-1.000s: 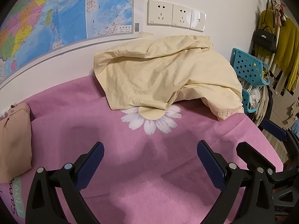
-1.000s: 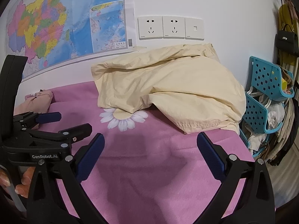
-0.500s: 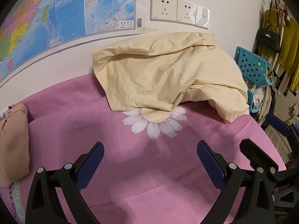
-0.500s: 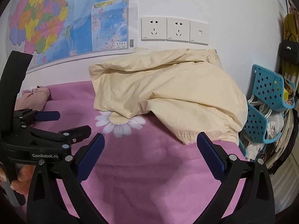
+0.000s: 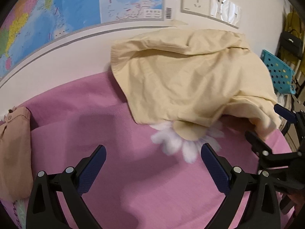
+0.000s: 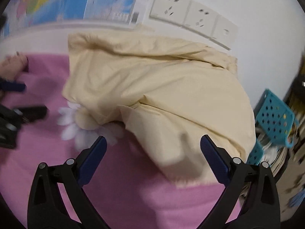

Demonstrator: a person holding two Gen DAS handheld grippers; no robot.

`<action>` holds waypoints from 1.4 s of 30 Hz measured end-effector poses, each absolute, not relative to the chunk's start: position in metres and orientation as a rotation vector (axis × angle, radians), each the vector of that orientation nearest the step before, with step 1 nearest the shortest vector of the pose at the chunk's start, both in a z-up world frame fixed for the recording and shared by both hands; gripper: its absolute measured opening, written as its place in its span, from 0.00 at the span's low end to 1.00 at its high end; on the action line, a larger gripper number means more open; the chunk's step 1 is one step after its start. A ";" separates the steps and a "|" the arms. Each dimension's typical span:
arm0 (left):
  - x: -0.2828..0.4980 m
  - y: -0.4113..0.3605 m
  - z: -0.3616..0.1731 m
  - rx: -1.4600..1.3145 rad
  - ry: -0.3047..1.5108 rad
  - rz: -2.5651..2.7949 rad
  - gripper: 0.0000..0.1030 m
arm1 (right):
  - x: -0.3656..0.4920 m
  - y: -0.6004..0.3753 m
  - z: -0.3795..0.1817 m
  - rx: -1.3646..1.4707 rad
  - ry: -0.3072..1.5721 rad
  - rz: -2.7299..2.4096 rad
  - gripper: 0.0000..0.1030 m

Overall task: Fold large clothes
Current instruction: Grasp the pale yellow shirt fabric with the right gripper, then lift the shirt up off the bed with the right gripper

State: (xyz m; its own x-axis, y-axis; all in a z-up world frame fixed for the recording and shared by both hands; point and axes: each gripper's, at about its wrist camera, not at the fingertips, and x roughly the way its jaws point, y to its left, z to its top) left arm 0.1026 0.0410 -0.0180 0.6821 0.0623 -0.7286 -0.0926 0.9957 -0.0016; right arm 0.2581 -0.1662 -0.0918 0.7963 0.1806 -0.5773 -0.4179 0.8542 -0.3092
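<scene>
While both tools hang over the pink bedspread [image 5: 118, 171], the cream garment [image 5: 186, 80] lies in a rumpled heap at the far side of the bed, pushed up against the wall under the map [image 5: 57, 13] and the sockets [image 6: 186, 17]. The left gripper [image 5: 152, 164] has its jaws spread wide with nothing between them, well short of the cloth. The right gripper [image 6: 152, 152] is just as wide and empty, but its fingers frame the nearest loose flap, which looks to be a sleeve or hem corner.

That fabric looks thin and light, a soft woven cotton I would guess; it will sag, drape and crease with no stiffness, and a pinch on one layer may drag others along. A seamed edge or cuff seems the safest place to grip, since the fold near the right tool offers a clean rim.

As it lies, the heap runs longest from the wall-side left corner down toward the blue basket [image 6: 274, 114] at the right edge. Which end is collar I cannot tell. A folded pinkish garment [image 5: 13, 148] sits apart at the left.
</scene>
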 end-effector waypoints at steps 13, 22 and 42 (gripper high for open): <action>0.111 0.081 -0.019 -0.053 0.805 0.166 0.93 | 0.235 -0.200 -0.044 -0.448 0.358 0.314 0.06; 0.113 0.095 -0.026 -0.060 0.818 0.201 0.93 | 0.264 -0.159 -0.096 -0.718 0.422 0.299 0.61; 0.120 0.052 0.036 0.044 0.540 -0.019 0.93 | 0.195 -0.304 0.203 -0.215 0.032 0.369 0.01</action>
State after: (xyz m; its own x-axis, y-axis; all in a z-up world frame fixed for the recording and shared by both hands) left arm 0.1204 0.0517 0.0356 0.8576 -0.0062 -0.5143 0.0295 0.9989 0.0373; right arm 0.1945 -0.3039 0.2027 0.9325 0.3544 -0.0701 -0.3612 0.9102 -0.2029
